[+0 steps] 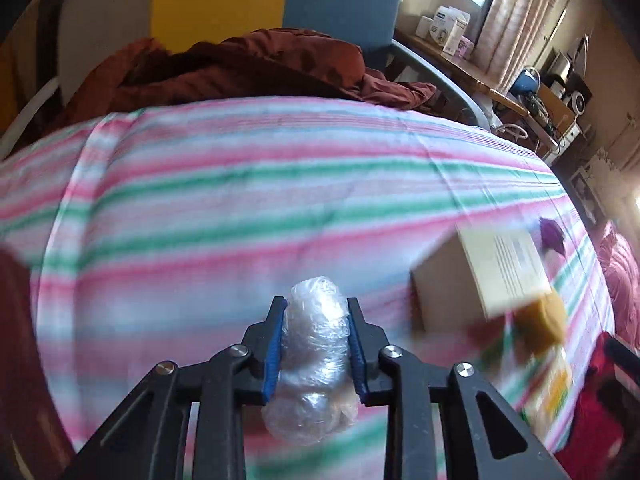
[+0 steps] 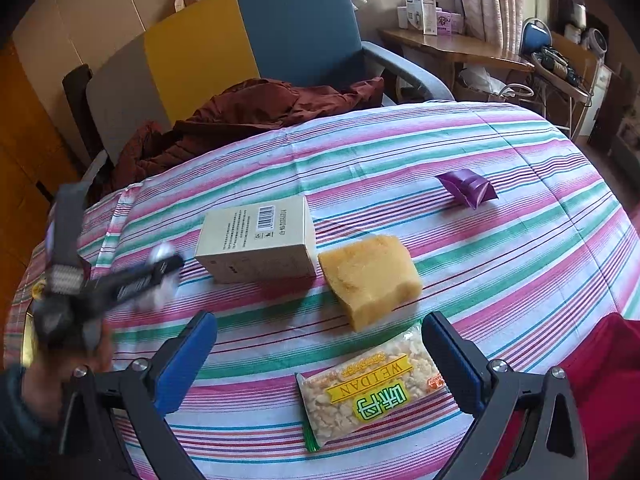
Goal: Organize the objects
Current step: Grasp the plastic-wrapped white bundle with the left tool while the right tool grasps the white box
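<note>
My left gripper [image 1: 316,308] is shut on a clear plastic-wrapped bundle [image 1: 314,356] and holds it above the striped bedsheet [image 1: 240,208]. It shows blurred at the left of the right wrist view [image 2: 160,276]. My right gripper [image 2: 320,332] is open and empty, above a snack bag [image 2: 372,392] labelled WEIDAN. A beige box [image 2: 258,240], a yellow sponge [image 2: 372,276] and a purple packet [image 2: 466,188] lie on the sheet. The box [image 1: 480,280] and sponge [image 1: 544,320] also show blurred in the left wrist view.
A brown-red jacket [image 2: 256,116] lies at the bed's far edge before a blue, yellow and grey chair [image 2: 240,48]. A wooden desk [image 2: 452,48] with boxes stands at the back right. Red cloth [image 2: 600,360] lies at the near right.
</note>
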The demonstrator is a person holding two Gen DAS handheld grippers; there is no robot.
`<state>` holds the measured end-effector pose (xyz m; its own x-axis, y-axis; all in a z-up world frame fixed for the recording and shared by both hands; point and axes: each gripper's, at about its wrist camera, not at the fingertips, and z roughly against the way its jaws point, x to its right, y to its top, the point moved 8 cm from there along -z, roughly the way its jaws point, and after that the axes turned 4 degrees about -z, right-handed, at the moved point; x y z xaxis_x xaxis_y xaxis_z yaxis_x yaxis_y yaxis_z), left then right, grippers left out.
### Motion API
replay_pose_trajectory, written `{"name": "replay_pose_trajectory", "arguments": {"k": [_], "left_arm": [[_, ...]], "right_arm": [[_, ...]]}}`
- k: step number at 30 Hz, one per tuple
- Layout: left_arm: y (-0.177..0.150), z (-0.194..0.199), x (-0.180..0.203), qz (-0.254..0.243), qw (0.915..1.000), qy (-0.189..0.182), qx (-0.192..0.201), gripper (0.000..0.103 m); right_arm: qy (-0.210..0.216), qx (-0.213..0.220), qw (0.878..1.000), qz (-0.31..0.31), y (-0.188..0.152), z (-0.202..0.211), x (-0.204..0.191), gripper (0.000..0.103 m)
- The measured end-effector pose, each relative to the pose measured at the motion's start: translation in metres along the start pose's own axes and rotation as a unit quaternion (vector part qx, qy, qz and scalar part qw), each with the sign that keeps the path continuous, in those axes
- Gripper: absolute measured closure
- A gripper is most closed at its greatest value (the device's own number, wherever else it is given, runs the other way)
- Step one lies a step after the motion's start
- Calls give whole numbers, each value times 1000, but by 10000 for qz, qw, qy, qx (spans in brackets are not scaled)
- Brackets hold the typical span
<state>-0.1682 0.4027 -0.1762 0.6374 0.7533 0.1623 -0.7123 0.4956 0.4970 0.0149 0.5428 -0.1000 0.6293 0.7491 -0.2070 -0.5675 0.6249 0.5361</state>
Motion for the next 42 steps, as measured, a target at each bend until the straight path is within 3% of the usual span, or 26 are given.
{"name": "replay_pose_trajectory", "arguments": {"k": [7, 19, 24, 27, 33, 36, 42], "left_arm": [[-51, 27, 12, -407, 9977, 312, 444, 75], [-51, 25, 14, -520, 9953, 447, 690, 73], [-52, 26, 14, -492, 9953, 405, 724, 73], [-52, 26, 14, -487, 9953, 389, 736, 72], [-53, 27, 15, -496, 9951, 400, 757, 72], [-53, 27, 14, -494, 9951, 394, 764, 72], [-53, 27, 14, -485, 9952, 382, 766, 71]], "right_arm": [[-19, -45, 10000, 85, -4, -2, -4, 0], [-222, -244, 9993, 166, -10, -14, -1, 0], [-171, -436, 9986, 247, -15, -20, -5, 0], [4, -603, 9963, 612, -16, -21, -18, 0], [42, -694, 9694, 2354, -3, -27, -56, 0], [-37, -662, 9500, 3051, 14, -34, -68, 0], [-222, -1193, 9046, 4086, 35, -75, -76, 0]]}}
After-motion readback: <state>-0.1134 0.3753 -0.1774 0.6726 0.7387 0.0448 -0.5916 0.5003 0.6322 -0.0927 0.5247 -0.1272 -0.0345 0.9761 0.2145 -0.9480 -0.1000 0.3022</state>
